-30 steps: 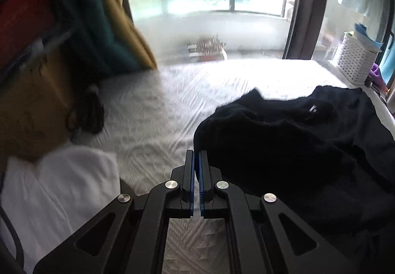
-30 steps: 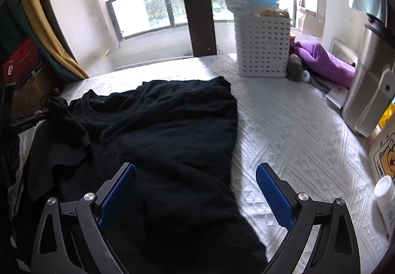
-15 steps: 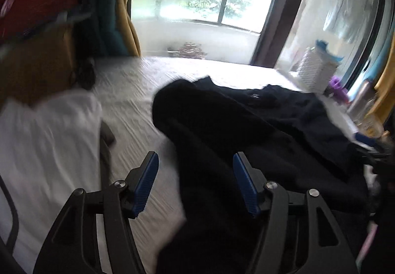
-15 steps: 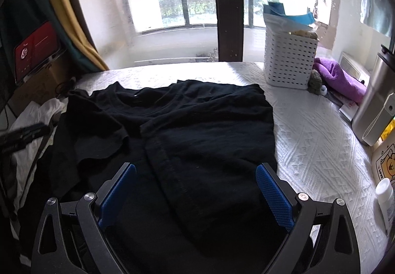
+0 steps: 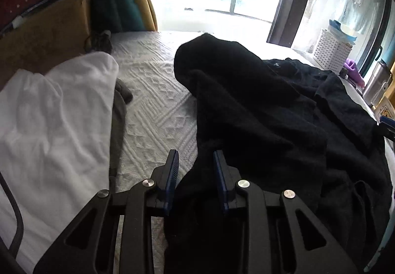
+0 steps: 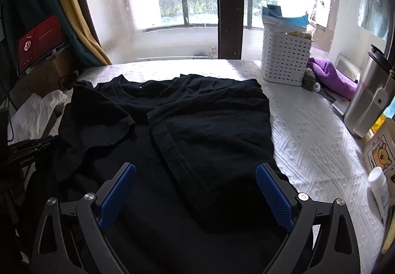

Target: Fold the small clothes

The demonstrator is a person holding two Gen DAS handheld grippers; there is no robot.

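Closing left tongs (image 5: 196,170) on the black shirt (image 6: 172,130) spread over the bed (image 6: 308,130).
Cloth sits between the narrowing pads, not yet pinched; right tongs (image 6: 195,197) gape empty above. A thin bite could slip.

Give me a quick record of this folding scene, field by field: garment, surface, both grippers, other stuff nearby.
garment: black cotton t-shirt, one side folded over
surface: white quilted bed cover
left gripper: jaws just closing, shirt fabric between them
right gripper: wide open above the shirt, holding nothing
nearby: white perforated plastic basket; white cloth; purple cloth
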